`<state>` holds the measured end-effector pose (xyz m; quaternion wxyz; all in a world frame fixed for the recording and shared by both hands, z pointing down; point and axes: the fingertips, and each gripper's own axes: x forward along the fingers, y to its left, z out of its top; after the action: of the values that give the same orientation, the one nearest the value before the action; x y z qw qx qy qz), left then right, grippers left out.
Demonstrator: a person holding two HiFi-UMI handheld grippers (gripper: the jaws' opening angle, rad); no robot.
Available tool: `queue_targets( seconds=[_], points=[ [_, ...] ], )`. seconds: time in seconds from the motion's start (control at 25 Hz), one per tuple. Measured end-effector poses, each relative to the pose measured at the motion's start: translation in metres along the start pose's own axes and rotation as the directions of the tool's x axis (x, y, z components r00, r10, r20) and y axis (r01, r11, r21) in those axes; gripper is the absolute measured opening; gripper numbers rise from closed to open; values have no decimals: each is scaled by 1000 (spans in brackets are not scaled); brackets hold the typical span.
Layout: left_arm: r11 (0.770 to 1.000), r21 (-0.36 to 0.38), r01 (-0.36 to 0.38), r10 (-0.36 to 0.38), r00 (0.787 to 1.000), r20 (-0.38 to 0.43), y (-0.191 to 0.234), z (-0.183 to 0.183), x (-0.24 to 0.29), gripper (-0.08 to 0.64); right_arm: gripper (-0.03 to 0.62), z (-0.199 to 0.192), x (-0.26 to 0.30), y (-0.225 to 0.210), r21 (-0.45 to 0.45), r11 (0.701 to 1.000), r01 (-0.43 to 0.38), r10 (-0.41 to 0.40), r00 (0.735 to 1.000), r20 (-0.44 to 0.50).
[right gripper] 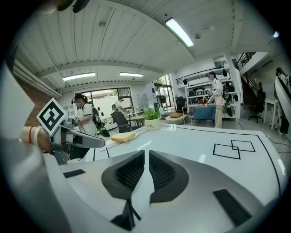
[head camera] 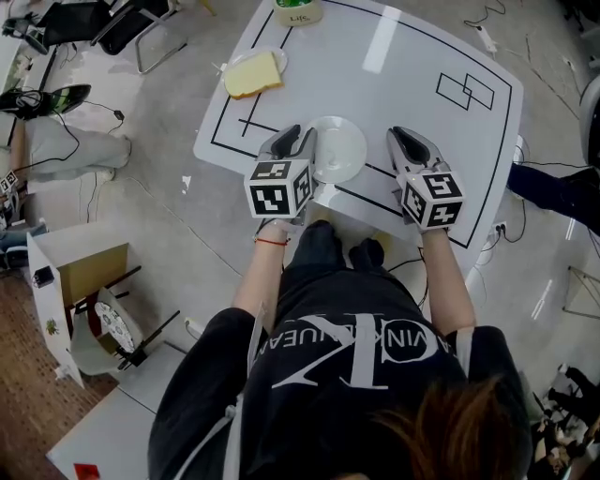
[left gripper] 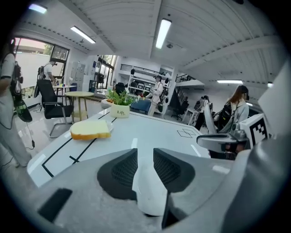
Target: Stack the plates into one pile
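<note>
Nearest, over the near edge of the white surface (head camera: 394, 84): left tongs (left gripper: 144, 157), released, pads parted, only a white patch in the gap and no pad pressing on it. Cannot tell whether plate rim or surface. Alongside, to the right: right tongs (right gripper: 146, 157), nearly clenched, a thin slit left between the pads, grasping nothing. Between the two, close to the near edge and just beside the tip of the left tongs: empty plate (head camera: 339, 148), round, plain white, glossy, shallow, lying flat, nothing on it. Farther out, toward the far left corner and well apart from the first: second plate (head camera: 274, 59), small and white, mostly covered by a bread slice (head camera: 253, 75), pale yellow with a browner crust along one side. Two plates, both flat, not yet piled. Off to the right on the surface: black outline of two overlapping rectangles (head camera: 465, 91). At the far edge: white pot (head camera: 298, 11), printed "Life", holding a green leafy plant (left gripper: 119, 97). Farthest, past the surface on the left: round table (left gripper: 82, 94) with a black chair (left gripper: 52, 104) beside it, people standing about beyond.
</note>
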<state>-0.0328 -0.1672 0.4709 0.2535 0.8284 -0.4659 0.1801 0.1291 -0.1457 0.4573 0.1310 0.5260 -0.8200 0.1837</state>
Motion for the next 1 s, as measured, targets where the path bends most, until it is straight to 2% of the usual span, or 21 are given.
queue_targets(
  seconds=[0.12, 0.24, 0.56, 0.8, 1.0],
  points=[
    [1000, 12, -7, 7, 999, 35, 0, 9, -3, 84, 2, 8, -4, -2, -3, 1000, -3, 3, 1000, 28],
    [1000, 14, -22, 21, 997, 80, 3, 20, -8, 31, 2, 18, -6, -2, -7, 1000, -16, 17, 998, 54],
    [999, 38, -37, 31, 988, 154, 6, 48, -19, 23, 2, 45, -11, 2, -36, 999, -40, 44, 993, 107],
    [995, 74, -73, 53, 970, 238, 4, 73, -34, 9, 2, 66, -20, 2, -48, 997, -66, 72, 987, 145],
    [994, 74, -86, 61, 953, 297, 2, 90, -42, 9, 2, 83, -25, 0, -68, 994, -81, 92, 979, 184]
  ],
)
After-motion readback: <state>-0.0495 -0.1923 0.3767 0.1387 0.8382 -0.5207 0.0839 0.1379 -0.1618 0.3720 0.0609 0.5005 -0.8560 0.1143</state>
